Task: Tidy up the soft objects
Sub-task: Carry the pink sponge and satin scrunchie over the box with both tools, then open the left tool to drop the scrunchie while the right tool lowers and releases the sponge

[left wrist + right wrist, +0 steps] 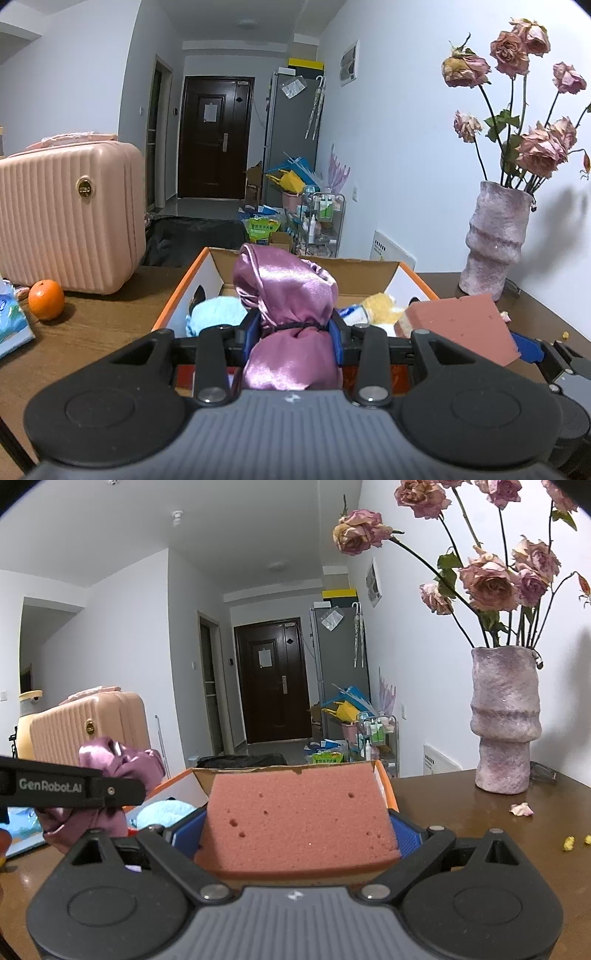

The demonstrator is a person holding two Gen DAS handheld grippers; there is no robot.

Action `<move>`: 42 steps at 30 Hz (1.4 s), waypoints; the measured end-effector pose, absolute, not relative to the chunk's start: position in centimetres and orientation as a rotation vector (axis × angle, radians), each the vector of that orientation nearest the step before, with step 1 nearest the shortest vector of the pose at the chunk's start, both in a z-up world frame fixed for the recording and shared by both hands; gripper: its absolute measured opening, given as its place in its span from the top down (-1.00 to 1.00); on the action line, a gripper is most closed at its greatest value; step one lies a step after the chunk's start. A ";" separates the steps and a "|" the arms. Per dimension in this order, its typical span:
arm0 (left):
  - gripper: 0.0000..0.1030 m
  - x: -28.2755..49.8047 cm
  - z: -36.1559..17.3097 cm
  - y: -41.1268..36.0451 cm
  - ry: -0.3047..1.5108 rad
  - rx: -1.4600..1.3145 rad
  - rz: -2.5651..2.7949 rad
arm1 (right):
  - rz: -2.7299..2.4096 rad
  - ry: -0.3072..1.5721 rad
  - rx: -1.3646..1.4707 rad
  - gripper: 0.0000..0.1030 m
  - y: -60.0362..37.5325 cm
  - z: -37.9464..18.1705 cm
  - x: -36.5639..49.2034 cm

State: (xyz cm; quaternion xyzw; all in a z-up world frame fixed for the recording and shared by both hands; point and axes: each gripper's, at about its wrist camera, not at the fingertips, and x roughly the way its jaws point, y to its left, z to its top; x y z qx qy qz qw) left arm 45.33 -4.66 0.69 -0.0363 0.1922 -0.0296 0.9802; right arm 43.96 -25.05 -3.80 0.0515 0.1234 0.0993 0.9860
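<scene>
Your left gripper (293, 328) has its jaws clamped on the purple satin pouch (286, 291), held over the near edge of the cardboard box (369, 271). Your right gripper (299, 834) has its jaws clamped on the pink sponge (299, 812) at the box's 3 o'clock side. A blue plush (218, 314) lies inside the box; a vase (504, 723) stands on the desk (461, 812) at 2 o'clock.

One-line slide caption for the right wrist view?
Right claw grips a pink sponge before the cardboard box.

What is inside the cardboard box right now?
In the cardboard box: a light blue towel, something yellow and fluffy. The held satin pouch and sponge cover the rest.
</scene>
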 end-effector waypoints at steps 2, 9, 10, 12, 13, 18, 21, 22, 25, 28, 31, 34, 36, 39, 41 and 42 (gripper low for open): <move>0.27 46.0 0.7 -4.6 0.383 -0.073 -0.056 | 0.199 0.246 0.104 -0.90 -24.9 -3.8 44.7; 0.27 48.7 0.5 -4.4 0.382 -0.080 -0.039 | 0.197 0.238 0.096 -0.90 -24.5 -3.9 47.5; 0.27 49.1 0.5 -4.4 0.381 -0.083 -0.037 | 0.197 0.237 0.096 -0.90 -24.4 -3.9 48.0; 0.27 49.9 0.5 -4.2 0.380 -0.086 -0.030 | 0.193 0.235 0.097 -0.90 -24.4 -3.9 48.9; 0.27 50.3 0.5 -4.1 0.381 -0.088 -0.028 | 0.193 0.235 0.097 -0.90 -24.3 -3.9 49.4; 0.27 51.9 0.3 -3.9 0.382 -0.087 -0.016 | 0.187 0.235 0.093 -0.90 -24.0 -3.9 51.3; 0.27 52.7 0.3 -3.8 0.377 -0.085 -0.010 | 0.184 0.233 0.093 -0.90 -23.8 -3.9 52.3; 0.27 53.0 0.3 -3.8 0.375 -0.082 -0.007 | 0.182 0.233 0.092 -0.90 -23.8 -4.0 52.7; 0.27 53.8 0.3 -3.5 0.372 -0.077 -0.003 | 0.182 0.234 0.086 -0.90 -23.6 -4.0 53.7; 0.27 54.6 0.2 -3.4 0.370 -0.072 0.005 | 0.183 0.235 0.083 -0.90 -23.4 -4.1 54.4; 0.27 55.4 0.1 -3.1 0.370 -0.069 0.013 | 0.186 0.236 0.080 -0.90 -23.2 -4.1 55.1; 0.27 56.1 0.0 -2.9 0.372 -0.067 0.018 | 0.187 0.237 0.076 -0.90 -22.9 -4.1 55.6; 0.27 56.4 -0.1 -2.8 0.370 -0.061 0.024 | 0.190 0.239 0.074 -0.90 -22.6 -4.2 55.9; 0.27 56.9 -0.2 -2.5 0.367 -0.053 0.033 | 0.196 0.239 0.067 -0.90 -22.1 -4.3 56.2; 0.27 57.2 -0.4 -2.4 0.371 -0.047 0.039 | 0.200 0.239 0.060 -0.90 -21.8 -4.3 56.5; 0.27 57.4 -0.5 -2.4 0.375 -0.045 0.039 | 0.201 0.241 0.056 -0.90 -21.7 -4.4 56.6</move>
